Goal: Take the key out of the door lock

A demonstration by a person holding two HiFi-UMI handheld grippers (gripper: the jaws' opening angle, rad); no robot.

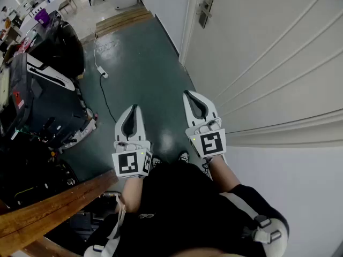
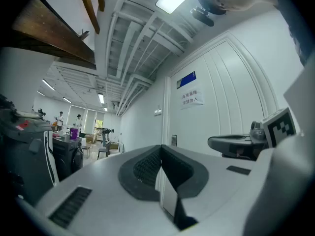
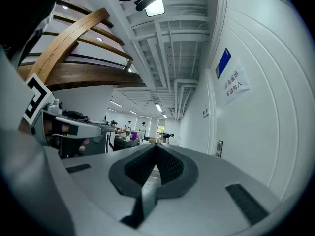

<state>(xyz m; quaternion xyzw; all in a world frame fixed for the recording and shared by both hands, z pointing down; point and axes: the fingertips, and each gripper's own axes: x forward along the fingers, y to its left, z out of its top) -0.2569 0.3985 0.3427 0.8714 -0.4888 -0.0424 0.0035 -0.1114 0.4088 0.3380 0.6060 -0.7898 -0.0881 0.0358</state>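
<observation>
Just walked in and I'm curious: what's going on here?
A person stands beside a white door, a gripper in each hand. The left gripper and right gripper are both shut, empty and held level. The door lock is farther ahead, untouched; any key in it is too small to make out.

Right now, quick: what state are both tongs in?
Left tongs: closed, holding nothing.
Right tongs: closed, holding nothing.
</observation>
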